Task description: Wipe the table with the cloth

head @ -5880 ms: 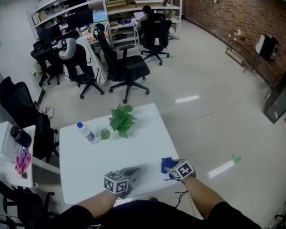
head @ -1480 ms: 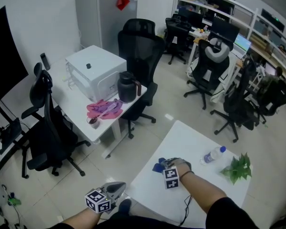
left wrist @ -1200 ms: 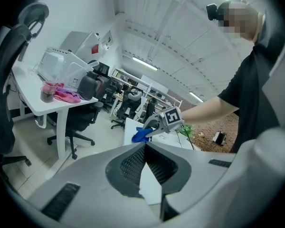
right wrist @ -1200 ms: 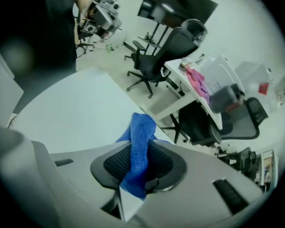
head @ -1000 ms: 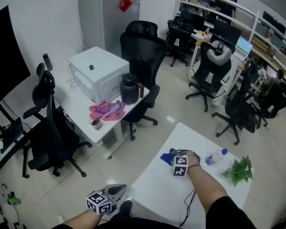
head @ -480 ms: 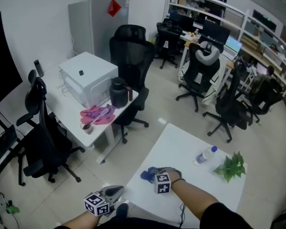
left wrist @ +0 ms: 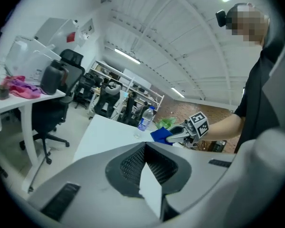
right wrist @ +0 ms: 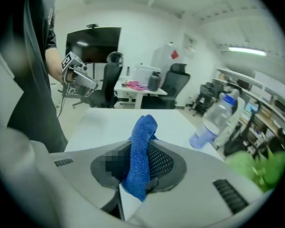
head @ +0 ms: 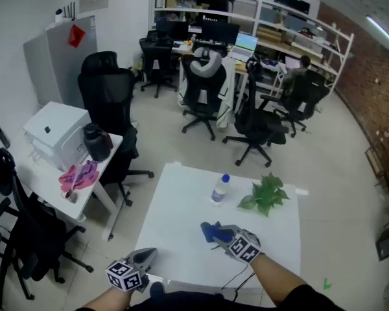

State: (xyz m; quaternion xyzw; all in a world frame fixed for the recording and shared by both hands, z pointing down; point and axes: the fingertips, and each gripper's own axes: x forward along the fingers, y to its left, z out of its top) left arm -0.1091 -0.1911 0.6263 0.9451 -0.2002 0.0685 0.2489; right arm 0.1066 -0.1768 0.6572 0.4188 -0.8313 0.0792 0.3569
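The blue cloth (head: 210, 231) lies bunched on the white table (head: 181, 199), near its front edge. My right gripper (head: 218, 234) is shut on the cloth (right wrist: 140, 158), whose free end sticks out past the jaws and rests on the table (right wrist: 109, 122). My left gripper (head: 145, 257) hangs off the table's near left corner, shut with nothing in it. In the left gripper view its jaws (left wrist: 145, 145) meet tip to tip, and the right gripper (left wrist: 178, 133) shows beyond with the cloth (left wrist: 160, 135).
A clear water bottle (head: 219, 188) and a small green plant (head: 264, 196) stand at the table's far side. A side desk (head: 48, 173) at the left holds a white printer (head: 55, 131), a black jug (head: 96, 141) and a pink cloth (head: 80, 175). Black office chairs (head: 110, 102) stand beyond.
The head view has swung round, so the table now sits in the middle. My right gripper has kept hold of the cloth and shifted across the tabletop. The left gripper stays off the near edge.
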